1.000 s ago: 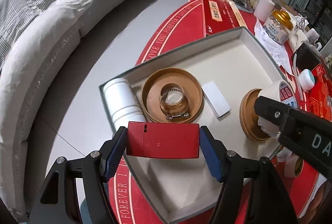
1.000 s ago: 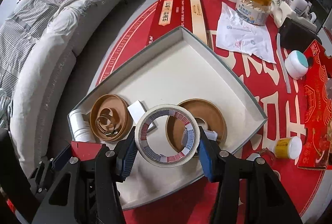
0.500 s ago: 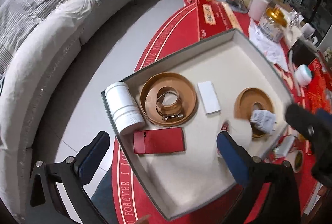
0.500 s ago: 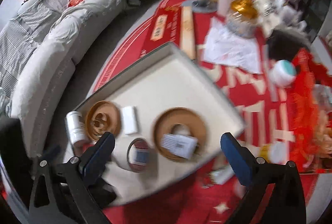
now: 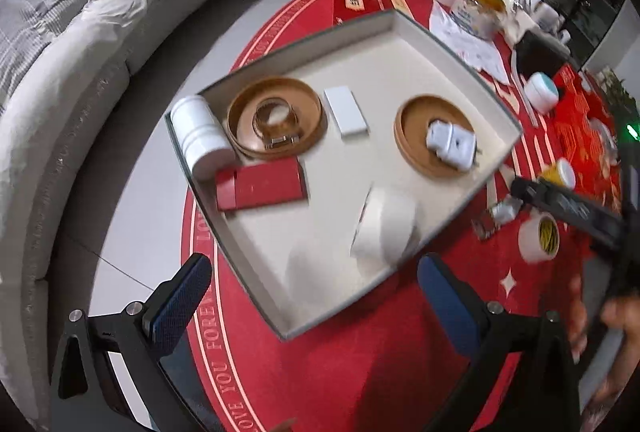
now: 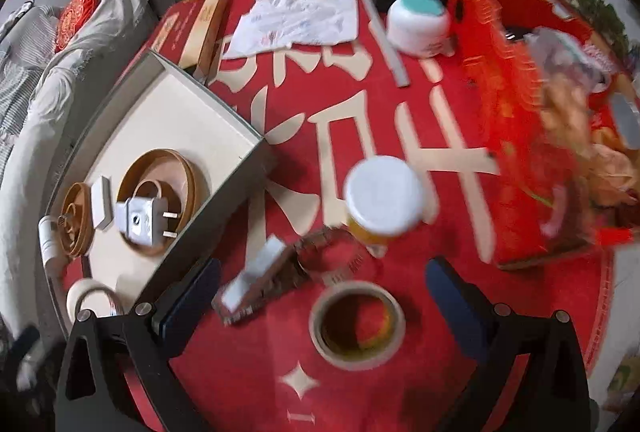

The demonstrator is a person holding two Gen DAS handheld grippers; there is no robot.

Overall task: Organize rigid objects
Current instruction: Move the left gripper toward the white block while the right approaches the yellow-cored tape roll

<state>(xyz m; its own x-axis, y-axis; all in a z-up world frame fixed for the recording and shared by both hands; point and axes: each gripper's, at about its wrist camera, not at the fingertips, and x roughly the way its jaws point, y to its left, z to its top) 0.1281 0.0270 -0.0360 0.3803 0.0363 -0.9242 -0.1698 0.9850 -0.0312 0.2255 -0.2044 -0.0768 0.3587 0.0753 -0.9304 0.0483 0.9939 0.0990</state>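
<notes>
Tray (image 5: 452, 46) on the red table is holding the red box (image 5: 262, 188) and tape roll (image 5: 386, 228); I am hovering both grippers (image 5: 314, 296) (image 6: 324, 292) wide open and empty; another roll (image 6: 357, 324) and a jar (image 6: 384, 202) are awaiting placement.

In the tray (image 5: 432, 44) a flat box (image 5: 262, 188) is laid before a ringed dish (image 5: 276, 116), with what seems a tape roll (image 5: 386, 228) near the front rim.

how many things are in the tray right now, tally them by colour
white: 4, bottle, flat box, plug adapter, tape roll
tan: 2, round lid with clamp, round lid under the adapter
red: 1, flat case
metal: 1, hose clamp
total: 8
</notes>
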